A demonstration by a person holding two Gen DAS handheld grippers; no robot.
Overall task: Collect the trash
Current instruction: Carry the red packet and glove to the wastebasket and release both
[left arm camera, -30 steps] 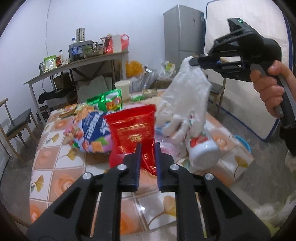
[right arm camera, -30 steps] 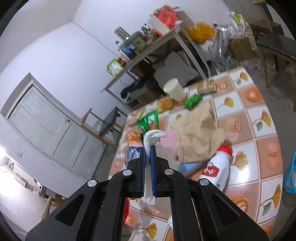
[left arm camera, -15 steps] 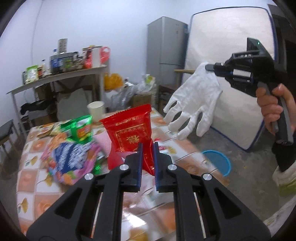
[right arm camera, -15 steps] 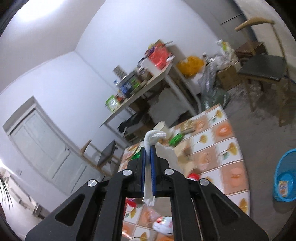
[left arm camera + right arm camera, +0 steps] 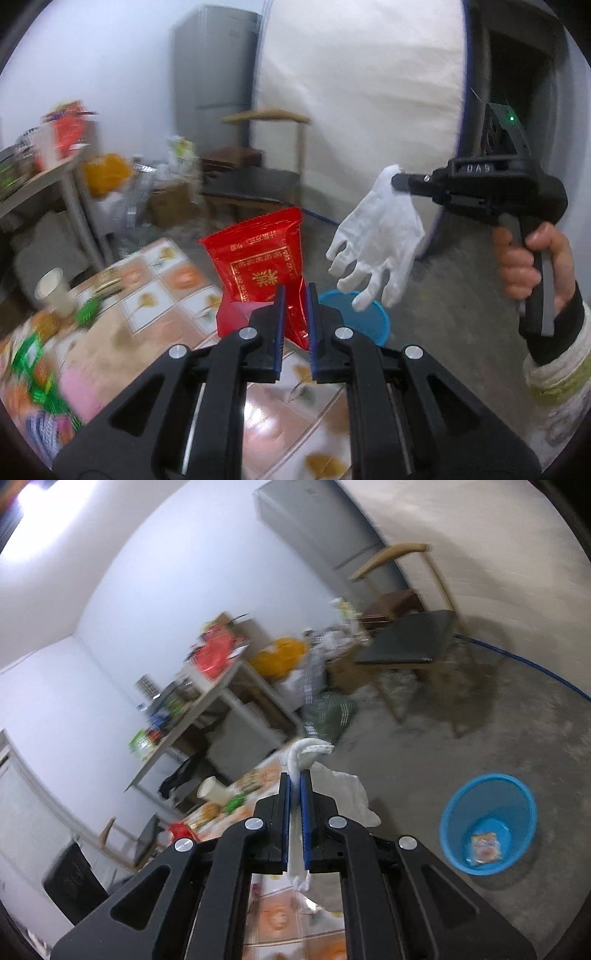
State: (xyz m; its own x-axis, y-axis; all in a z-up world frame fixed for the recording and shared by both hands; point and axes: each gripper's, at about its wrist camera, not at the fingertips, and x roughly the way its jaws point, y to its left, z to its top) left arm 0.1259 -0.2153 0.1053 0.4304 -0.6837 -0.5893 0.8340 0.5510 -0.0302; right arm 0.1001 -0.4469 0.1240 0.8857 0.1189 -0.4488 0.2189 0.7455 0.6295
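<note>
Both grippers are loaded as you carry trash off the tiled table (image 5: 177,280). Your left gripper (image 5: 294,295) pinches the lower corner of a red snack packet (image 5: 258,258), jaws nearly closed on the foil, the packet standing upright above the fingertips. Your right gripper (image 5: 294,786) is clamped narrow on the cuff of a white glove (image 5: 376,240), which hangs fingers-down in open air, beyond the table edge. The blue plastic bin (image 5: 487,823) sits on the concrete floor below and to the right, already holding one small wrapper (image 5: 484,847).

From here, the likely trouble is the drop. The glove is limp and light; let go while the hand is travelling and it may drift and land on the floor beside the bin rather than inside. The packet is held by only a thin corner of slick foil, so a quick swing could twist it out of the jaws over the table. A paper cup (image 5: 51,291) and loose wrappers (image 5: 33,365) lie on the table, blurred at the left.
</note>
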